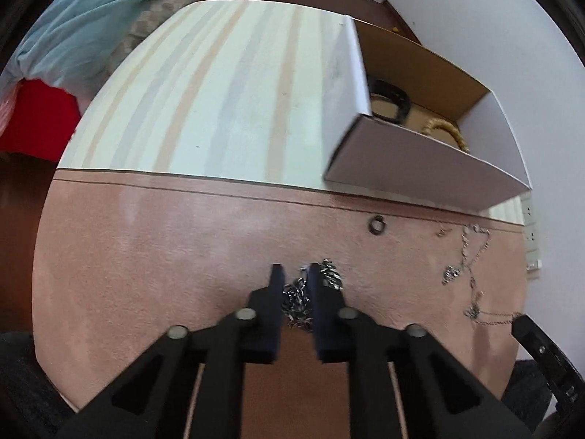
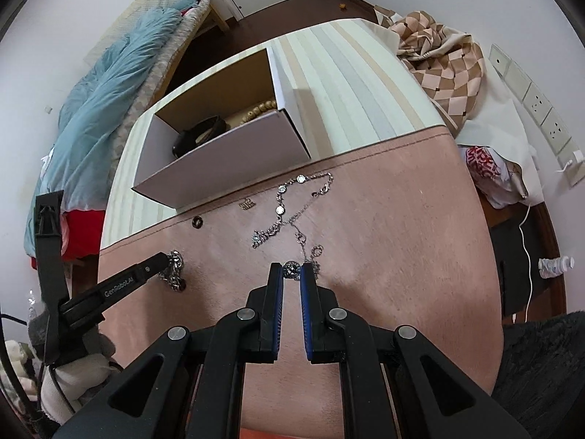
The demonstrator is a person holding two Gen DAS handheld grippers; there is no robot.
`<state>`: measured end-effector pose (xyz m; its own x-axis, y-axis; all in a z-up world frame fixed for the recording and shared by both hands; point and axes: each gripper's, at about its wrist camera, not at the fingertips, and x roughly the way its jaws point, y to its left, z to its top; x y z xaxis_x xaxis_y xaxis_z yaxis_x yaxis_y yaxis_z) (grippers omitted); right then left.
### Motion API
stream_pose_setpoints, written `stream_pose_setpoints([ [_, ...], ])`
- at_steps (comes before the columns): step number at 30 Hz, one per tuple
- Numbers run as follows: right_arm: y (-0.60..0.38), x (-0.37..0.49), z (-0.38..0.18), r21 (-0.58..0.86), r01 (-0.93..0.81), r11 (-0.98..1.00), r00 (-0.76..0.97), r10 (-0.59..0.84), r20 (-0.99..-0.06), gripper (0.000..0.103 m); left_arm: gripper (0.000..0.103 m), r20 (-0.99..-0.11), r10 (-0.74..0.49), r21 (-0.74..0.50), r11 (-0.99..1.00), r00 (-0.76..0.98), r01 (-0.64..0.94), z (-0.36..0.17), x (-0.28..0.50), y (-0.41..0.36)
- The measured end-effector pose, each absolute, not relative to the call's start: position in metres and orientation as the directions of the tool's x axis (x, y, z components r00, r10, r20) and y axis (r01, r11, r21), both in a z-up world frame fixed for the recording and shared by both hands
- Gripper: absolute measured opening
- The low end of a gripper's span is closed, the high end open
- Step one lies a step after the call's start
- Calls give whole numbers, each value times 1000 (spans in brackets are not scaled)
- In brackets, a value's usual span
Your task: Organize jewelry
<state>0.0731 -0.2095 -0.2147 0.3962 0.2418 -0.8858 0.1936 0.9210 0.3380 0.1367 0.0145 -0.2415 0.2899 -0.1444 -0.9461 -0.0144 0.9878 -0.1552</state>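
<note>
My left gripper (image 1: 294, 269) points down at the pink cloth (image 1: 175, 256), shut on a chunky silver chain (image 1: 297, 301) bunched between its pads; the right wrist view shows its tip (image 2: 166, 258) on that chain (image 2: 178, 276). My right gripper (image 2: 291, 269) is shut with the round pendant (image 2: 291, 269) of a thin silver necklace (image 2: 292, 216) between its tips. The necklace's chain (image 1: 466, 256) trails across the cloth to that gripper (image 1: 517, 320). A small dark ring (image 1: 376, 225) lies loose near the cloth's far edge.
An open white cardboard box (image 2: 226, 168) stands on the striped cover behind the cloth, holding a black bracelet (image 2: 197, 135) and a beaded one (image 2: 256, 109). A small clasp-like piece (image 2: 246, 204) lies by the ring (image 2: 197, 222). A checked cloth (image 2: 438, 62) sits far right; a bed lies to the left.
</note>
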Motion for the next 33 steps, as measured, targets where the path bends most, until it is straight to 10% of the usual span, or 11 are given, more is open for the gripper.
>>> stream_pose_setpoints([
  [17,-208,86,-149,399,133,907,511,282,-812,10,1,-842,-362,-397,918,400,-6,-166,126,57],
  [22,-203,85,-145,391,122,912,515,279,-810,9,16,-904,-316,-328,945,289,7,-199,128,50],
  [24,-202,81,-151,387,129,913,505,275,-818,10,47,-926,-281,-283,959,252,27,-217,124,44],
  [33,-211,70,-175,354,173,919,473,238,-849,10,48,-954,-154,-118,981,256,151,-245,107,15],
])
